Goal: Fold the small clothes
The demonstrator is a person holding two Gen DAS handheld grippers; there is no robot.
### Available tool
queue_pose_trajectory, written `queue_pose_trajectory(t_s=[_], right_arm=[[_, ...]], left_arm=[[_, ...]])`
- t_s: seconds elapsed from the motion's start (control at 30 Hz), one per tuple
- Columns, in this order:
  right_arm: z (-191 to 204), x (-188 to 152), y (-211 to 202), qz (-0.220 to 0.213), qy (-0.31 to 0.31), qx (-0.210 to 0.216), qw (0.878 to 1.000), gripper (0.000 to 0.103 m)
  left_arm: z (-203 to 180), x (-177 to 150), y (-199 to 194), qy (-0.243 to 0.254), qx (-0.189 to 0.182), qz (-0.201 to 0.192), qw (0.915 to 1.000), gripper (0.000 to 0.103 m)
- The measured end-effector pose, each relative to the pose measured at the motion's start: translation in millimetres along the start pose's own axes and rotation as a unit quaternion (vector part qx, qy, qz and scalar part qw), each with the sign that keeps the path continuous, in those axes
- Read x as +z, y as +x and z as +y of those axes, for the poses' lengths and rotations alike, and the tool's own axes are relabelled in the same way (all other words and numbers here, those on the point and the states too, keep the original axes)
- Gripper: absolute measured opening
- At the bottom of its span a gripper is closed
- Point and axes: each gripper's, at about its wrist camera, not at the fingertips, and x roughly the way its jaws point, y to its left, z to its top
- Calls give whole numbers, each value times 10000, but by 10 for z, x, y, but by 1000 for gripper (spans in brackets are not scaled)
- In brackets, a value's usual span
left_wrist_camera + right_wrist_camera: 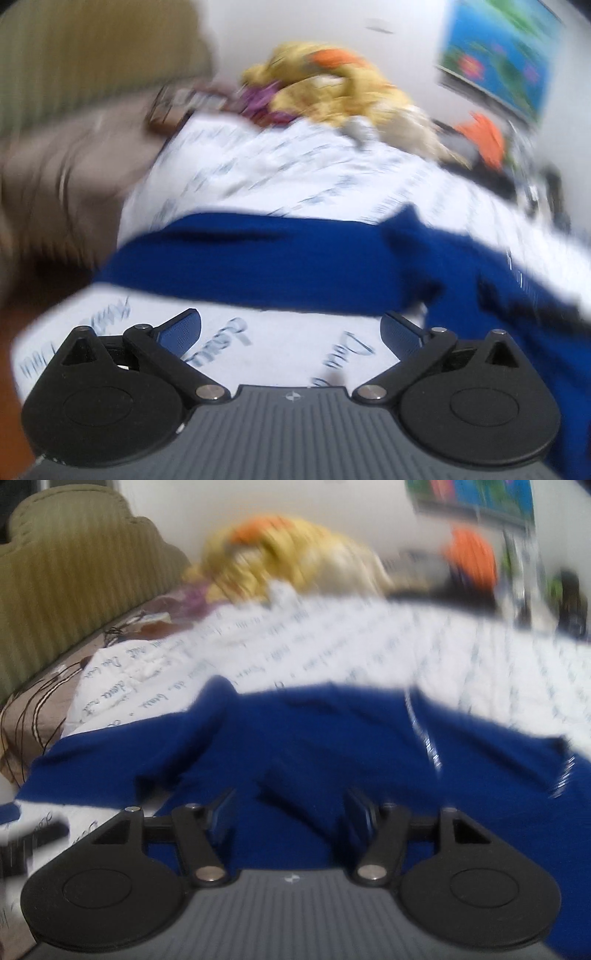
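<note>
- In the left wrist view, the left gripper (290,328) stands wide, with its two blue pads far apart and nothing between them.
- Under this gap there is only the white sheet (266,177) with blue handwriting print.
- The blue garment (258,266) lies just beyond the left fingertips, as a broad band across the middle of the frame from left to right.
- At the right side of that frame the garment comes down past the right finger and reaches the lower right corner; whether the pad touches the cloth there I cannot tell, because the picture is blurred.
- In the right wrist view, the right gripper (290,816) is about half open, and its pads do not press on anything.
- The garment (332,746) fills the centre and the lower right of this frame, and it lies directly under and in front of the right fingers.
- Cloth shows in the gap between the right jaws, but it lies flat below them and is not pinched.
- A thin light stripe runs down the garment in the right part of this view.
- A pile of yellow and orange clothes (332,85) lies at the far edge of the sheet, in the upper centre of both frames.
- A striped olive headboard (66,590) stands in the upper left of the right wrist view.
- A colourful picture (498,59) hangs on the wall in the upper right.
- Both views are blurred, so small details of the cloth are not clear.
</note>
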Motion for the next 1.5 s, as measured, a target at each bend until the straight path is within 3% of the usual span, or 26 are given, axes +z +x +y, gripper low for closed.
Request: queue_pose_trajectory(t_s=[0.1, 0.3, 0.43, 0.67, 0.77, 0.83, 0.87, 0.93, 0.97, 1.0, 1.1, 1.17, 1.27, 1.37, 1.4, 1.43, 1.47, 1.5], right_arm=[[-1, -102, -197, -175, 18, 31, 9998, 68], [-149, -249, -394, -219, 543, 138, 9982, 68], [-285, -340, -531, -359, 957, 80, 9947, 68], [-465, -445, -764, -761, 1575, -277, 9842, 70], [-529, -477, -826, -884, 1744, -357, 9800, 73], [-563, -503, -852, -896, 1822, -395, 9784, 74], [-580, -518, -862, -902, 1864, -396, 9775, 74], [-625, -555, -891, -907, 1935, -406, 9761, 74], [-641, -566, -893, -899, 1961, -417, 9756, 74], [-655, -575, -895, -893, 1981, -427, 9752, 74], [-697, -604, -895, -877, 2058, -463, 9735, 74], [-731, -633, -914, -880, 2116, -489, 9722, 74], [-777, -666, -952, -926, 2206, -546, 9694, 74], [-838, -683, -986, -996, 2324, -623, 9655, 74], [-866, -687, -998, -1021, 2376, -647, 9638, 74], [-889, -694, -1010, -1038, 2415, -668, 9625, 74], [-921, -701, -1024, -1050, 2444, -691, 9615, 74], [-950, -705, -1039, -1066, 2477, -730, 9602, 74]], left_arm=[[310, 106, 114, -860, -313, 273, 9954, 95], [540, 213, 96, -1532, -615, -6, 9863, 95], [724, 252, 222, -2275, -858, -167, 9699, 94], [975, 328, 350, -3411, -1032, -419, 9334, 92], [1022, 401, 393, -3655, -897, -482, 9252, 76], [1058, 446, 441, -3784, -756, -472, 9213, 54], [1078, 454, 462, -3850, -704, -444, 9192, 48], [1107, 464, 498, -3891, -627, -331, 9185, 11], [1110, 465, 511, -3841, -597, -261, 9210, 3], [1110, 457, 508, -3805, -554, -243, 9228, 4], [1013, 507, 423, -3393, -362, -488, 9387, 3], [843, 615, 335, -2921, -76, -793, 9531, 3], [449, 819, 205, -2150, 43, -1274, 9683, 3], [-271, 917, 26, -678, -283, -1656, 9834, 3], [-575, 880, -38, 23, -461, -1735, 9838, 3], [-914, 792, -97, 908, -715, -1723, 9782, 4], [-1190, 666, -139, 1676, -996, -1633, 9671, 5], [-1481, 457, -194, 2529, -1371, -1486, 9461, 15]])
